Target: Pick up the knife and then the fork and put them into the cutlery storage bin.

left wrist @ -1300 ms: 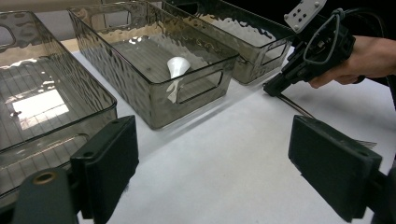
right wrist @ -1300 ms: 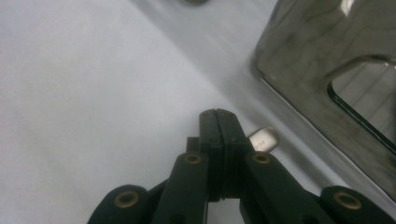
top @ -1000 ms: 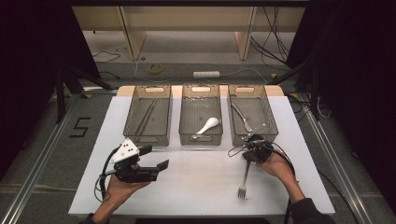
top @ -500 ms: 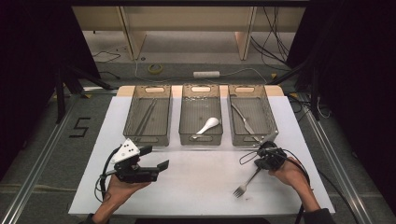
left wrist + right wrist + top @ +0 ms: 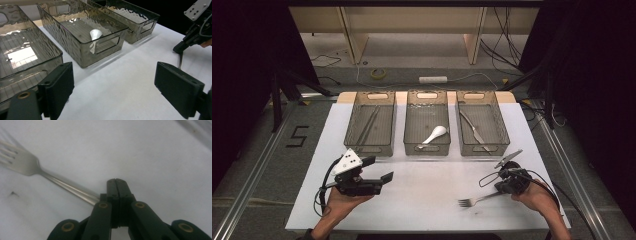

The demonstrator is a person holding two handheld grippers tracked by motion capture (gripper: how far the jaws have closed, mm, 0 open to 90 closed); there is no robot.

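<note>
Silver fork, white table

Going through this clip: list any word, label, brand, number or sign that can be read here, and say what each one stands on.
"5": a dark numeral marked on the grey floor left of the white table, seen in the high view.
No other text: the three clear bins, the fork, the spoon and both hand-held grippers carry no legible label or brand.

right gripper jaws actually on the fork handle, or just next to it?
Touching. The right gripper view shows the right gripper shut on the fork, whose handle runs in between the closed jaws.
</note>
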